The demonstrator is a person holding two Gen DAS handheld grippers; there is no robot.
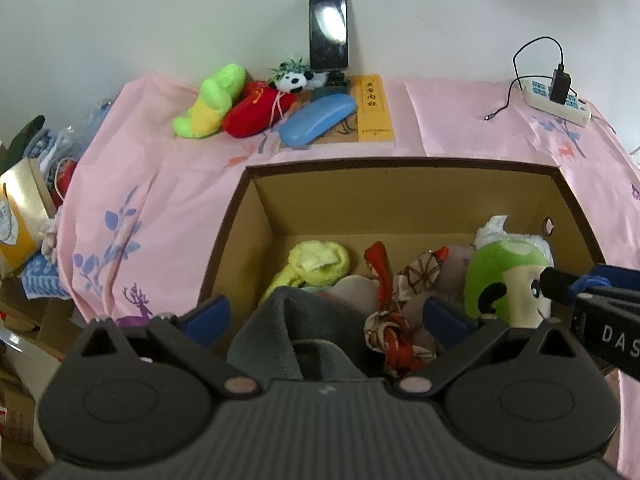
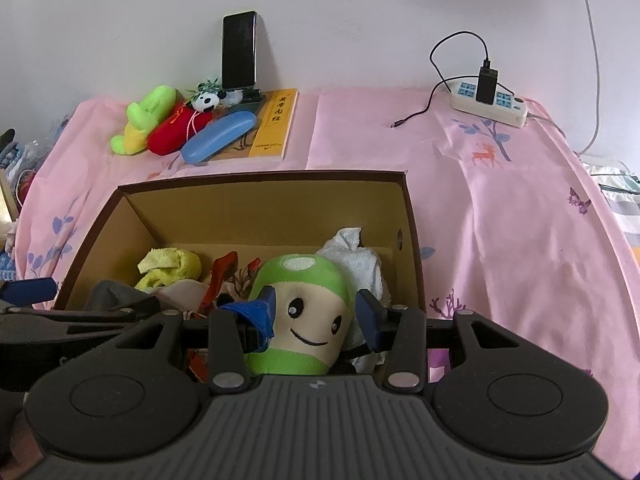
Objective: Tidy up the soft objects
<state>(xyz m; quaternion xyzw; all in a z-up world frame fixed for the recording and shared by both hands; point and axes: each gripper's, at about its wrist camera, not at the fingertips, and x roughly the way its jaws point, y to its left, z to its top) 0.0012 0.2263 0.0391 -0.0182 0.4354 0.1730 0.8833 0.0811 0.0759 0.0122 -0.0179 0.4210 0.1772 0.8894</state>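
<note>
An open cardboard box (image 1: 400,165) (image 2: 260,181) stands on the pink cloth and holds soft things: a yellow sock (image 1: 316,264), a red patterned scarf (image 1: 394,322), a white towel (image 2: 360,258) and a grey cloth (image 1: 304,320). My left gripper (image 1: 326,316) is open wide over the box's near edge, with the grey cloth lying loose between its fingers. My right gripper (image 2: 316,314) is shut on a green mushroom plush (image 2: 308,312) (image 1: 504,280) at the box's right side. A green-yellow plush (image 1: 210,102), a red plush (image 1: 256,114) and a panda plush (image 1: 294,80) lie at the back.
Behind the box are a blue glasses case (image 1: 316,120) on a yellow book (image 1: 374,112), a phone on a stand (image 1: 328,32) against the wall, and a power strip (image 1: 556,102) with a charger cable at the back right. Clutter and boxes (image 1: 20,216) crowd the left.
</note>
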